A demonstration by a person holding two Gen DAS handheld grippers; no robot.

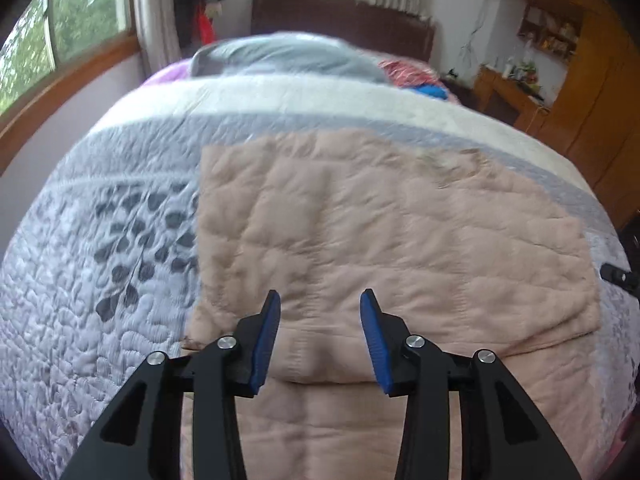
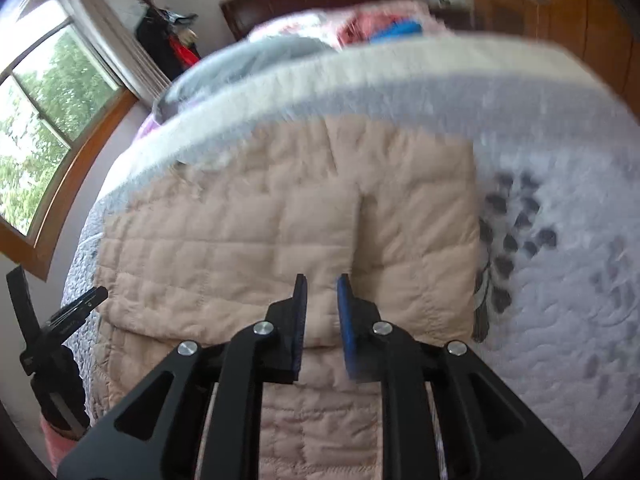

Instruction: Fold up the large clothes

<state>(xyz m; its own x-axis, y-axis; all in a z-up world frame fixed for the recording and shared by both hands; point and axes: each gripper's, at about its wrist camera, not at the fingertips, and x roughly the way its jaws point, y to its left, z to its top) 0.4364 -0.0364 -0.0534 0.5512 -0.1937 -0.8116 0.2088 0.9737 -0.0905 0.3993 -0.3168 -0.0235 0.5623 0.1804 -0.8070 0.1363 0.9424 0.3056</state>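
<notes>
A pale pink quilted coat [image 1: 380,220] lies folded flat on the grey-and-white bedspread [image 1: 100,280], with its near flap doubled over the lower part. My left gripper [image 1: 320,304] hovers over the coat's near fold, open, with nothing between its blue pads. In the right wrist view the same coat [image 2: 260,220] fills the middle. My right gripper [image 2: 321,280] hangs over its near edge; the jaws stand a narrow gap apart and no cloth shows between them. The left gripper [image 2: 60,320] appears at the coat's left edge in that view.
A grey pillow [image 1: 280,56] and a heap of red and blue clothes [image 1: 416,76] lie at the head of the bed by the dark headboard [image 1: 340,20]. Windows [image 1: 60,32] run along the left wall. Wooden cabinets [image 1: 592,92] stand on the right.
</notes>
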